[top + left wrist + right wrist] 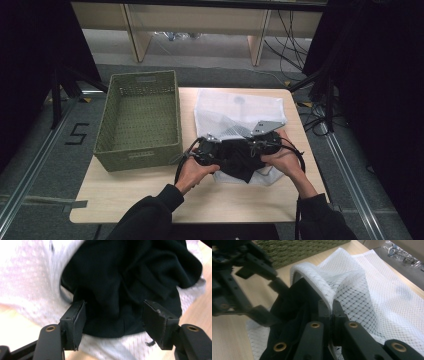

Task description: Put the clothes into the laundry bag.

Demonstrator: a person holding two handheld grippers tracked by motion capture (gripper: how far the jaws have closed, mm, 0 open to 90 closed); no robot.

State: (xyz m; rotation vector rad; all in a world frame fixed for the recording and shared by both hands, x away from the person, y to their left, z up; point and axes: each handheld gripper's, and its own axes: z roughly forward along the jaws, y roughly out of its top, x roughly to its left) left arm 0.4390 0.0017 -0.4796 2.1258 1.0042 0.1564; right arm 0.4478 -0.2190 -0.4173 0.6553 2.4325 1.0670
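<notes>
Mesh fabric: white mesh laundry bag lies flat on the wooden table, right of the green woven basket, its mouth toward the person.
Garment: black cloth sits partly inside the bag's mouth, with a fold spilling out onto the table edge of the mesh.
Right gripper: jaws together, clamped on the bag's white rim, lifting it into an arch over the cloth.
Left gripper: jaws apart, standing either side of the cloth's near fold; pads appear clear of the fabric, though that view is blurred on one side.
Step in hand: judged to be stuffing the cloth deeper into the bag while the mouth is held open.
Risk, rim slip: thin mesh edge could pull out of the right pinch if the left push drags the bag; the mouth would collapse.
Risk, snag: left jaws could catch mesh along with the cloth and bunch the bag instead of filling it.
Risk, spill: loose fold may slide back out.
</notes>
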